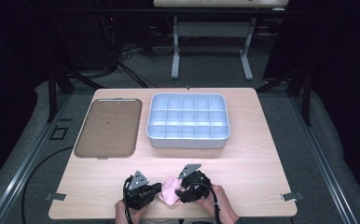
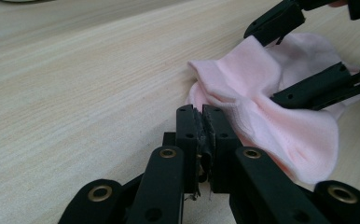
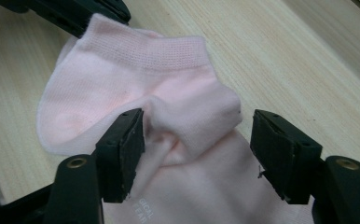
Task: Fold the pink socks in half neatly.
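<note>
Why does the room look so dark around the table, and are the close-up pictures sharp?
High view: light falls on the table while the surroundings sit in near-black shadow, and the picture is soft. Left gripper view: the pink sock is fairly sharp, the nearest jaw parts blur. Right gripper view: the sock's knit is crisp, with no glare.

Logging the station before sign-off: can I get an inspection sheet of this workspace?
Surface: light wooden table, bare around the work.
Job's things: pink sock bunched at the near edge.
Clutter: brown tray at far left; white divided bin beside it, compartments look empty.
Grippers: left tongs shut, pinching the sock's edge; right tongs open, a fold of sock between the pads.
Cables: black cable curving on the floor at left.
Surroundings: dark room, grey floor, white table legs behind.
</note>
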